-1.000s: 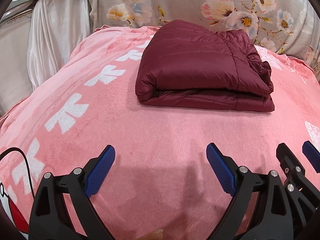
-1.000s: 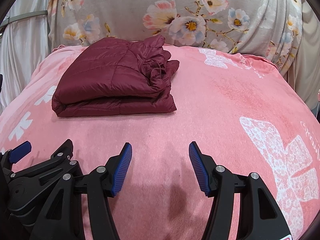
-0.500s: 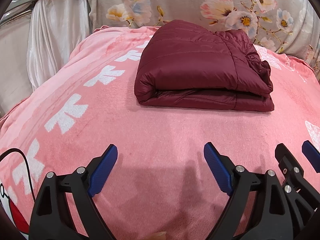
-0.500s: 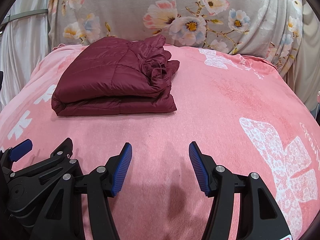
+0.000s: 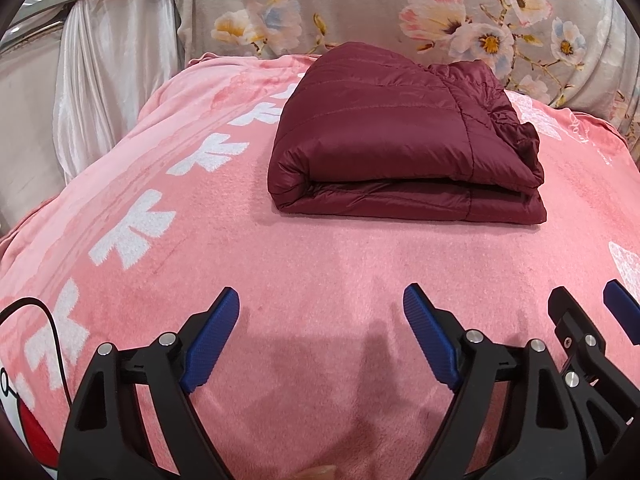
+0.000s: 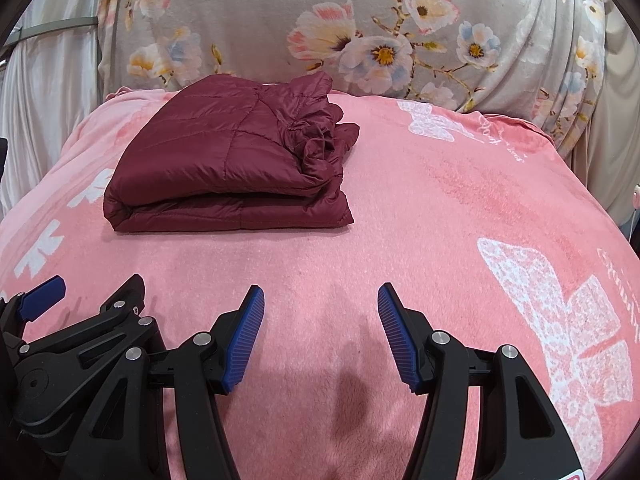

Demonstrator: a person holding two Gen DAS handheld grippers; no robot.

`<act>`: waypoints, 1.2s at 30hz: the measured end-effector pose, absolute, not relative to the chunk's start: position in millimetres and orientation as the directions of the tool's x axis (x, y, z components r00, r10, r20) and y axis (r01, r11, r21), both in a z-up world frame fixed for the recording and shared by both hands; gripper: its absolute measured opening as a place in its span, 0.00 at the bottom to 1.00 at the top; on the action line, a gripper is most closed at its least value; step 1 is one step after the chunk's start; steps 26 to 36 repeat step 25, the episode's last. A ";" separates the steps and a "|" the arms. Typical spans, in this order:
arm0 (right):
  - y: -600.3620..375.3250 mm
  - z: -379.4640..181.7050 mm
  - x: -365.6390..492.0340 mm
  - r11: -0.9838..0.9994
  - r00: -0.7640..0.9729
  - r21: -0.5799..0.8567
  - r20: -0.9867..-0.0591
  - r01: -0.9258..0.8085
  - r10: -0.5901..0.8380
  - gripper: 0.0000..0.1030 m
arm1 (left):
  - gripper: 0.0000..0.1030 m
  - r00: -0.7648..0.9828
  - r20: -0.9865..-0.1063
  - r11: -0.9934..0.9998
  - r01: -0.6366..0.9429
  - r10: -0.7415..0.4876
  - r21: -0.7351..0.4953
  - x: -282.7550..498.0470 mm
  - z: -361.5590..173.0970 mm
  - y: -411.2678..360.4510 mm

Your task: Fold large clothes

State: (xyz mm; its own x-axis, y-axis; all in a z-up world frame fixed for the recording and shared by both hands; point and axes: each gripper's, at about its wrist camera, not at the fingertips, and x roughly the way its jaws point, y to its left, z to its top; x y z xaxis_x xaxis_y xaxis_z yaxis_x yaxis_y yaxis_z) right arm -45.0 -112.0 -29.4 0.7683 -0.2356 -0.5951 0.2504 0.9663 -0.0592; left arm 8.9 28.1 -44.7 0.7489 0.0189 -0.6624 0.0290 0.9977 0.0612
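A pink fleece blanket printed with white bows and butterflies (image 5: 320,264) covers the whole work surface, a bed by the look of it, with a grey floral cloth (image 6: 280,20) hanging behind it and a pale satin curtain (image 5: 104,80) at the left.

On the far half of the blanket lies the dark red quilted puffer jacket (image 5: 384,144), seen also from the right wrist camera (image 6: 216,160). It is folded into a thick rectangular bundle of at least two layers. The rounded fold faces left, the long edges face the grippers, and loose gathered fabric bunches at the right end.

Assessment of handling: the jacket appears light, soft and springy, with a smooth shell that is likely slippery. The padding may puff up and let the fold open if it is taken by the top layer alone. The soundest hold would be on both layers together along the near edge, close to the two corners. The gathered right end looks the least secure place to pinch.

The folding itself appears complete or nearly so.

The left gripper (image 5: 320,320) and the right gripper (image 6: 320,316) hover side by side over bare blanket, well apart from the jacket. Each has its blue ribbed pads (image 6: 248,340) spread wide and holds nothing.

A thin black cable (image 5: 48,320) crosses the blanket's left corner.
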 end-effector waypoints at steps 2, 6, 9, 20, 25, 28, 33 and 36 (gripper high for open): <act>-111.9 -29.5 -45.0 0.966 0.768 -0.059 -0.595 0.251 -0.236 0.56 | 0.79 0.747 -0.664 0.998 0.029 0.018 0.061 9.0 -44.8 27.7; -112.3 -29.6 -45.0 0.966 0.769 -0.059 -0.595 0.250 -0.235 0.56 | 0.79 0.748 -0.664 0.998 0.029 0.019 0.061 8.2 -44.7 27.3; -112.6 -29.7 -45.0 0.967 0.769 -0.060 -0.595 0.249 -0.235 0.56 | 0.79 0.748 -0.664 0.998 0.030 0.018 0.060 8.7 -45.0 27.4; -114.2 -30.0 -45.5 0.967 0.768 -0.063 -0.595 0.247 -0.235 0.56 | 0.77 0.749 -0.662 0.997 0.040 0.009 0.059 7.0 -43.8 25.4; -115.2 -28.7 -47.7 0.967 0.769 -0.064 -0.594 0.247 -0.236 0.56 | 0.74 0.751 -0.660 0.997 0.042 0.010 0.063 7.3 -44.2 25.0; -115.2 -28.7 -47.7 0.967 0.769 -0.064 -0.594 0.247 -0.236 0.56 | 0.74 0.751 -0.660 0.997 0.042 0.010 0.063 7.3 -44.2 25.0; -115.2 -28.7 -47.7 0.967 0.769 -0.064 -0.594 0.247 -0.236 0.56 | 0.74 0.751 -0.660 0.997 0.042 0.010 0.063 7.3 -44.2 25.0; -115.2 -28.7 -47.7 0.967 0.769 -0.064 -0.594 0.247 -0.236 0.56 | 0.74 0.751 -0.660 0.997 0.042 0.010 0.063 7.3 -44.2 25.0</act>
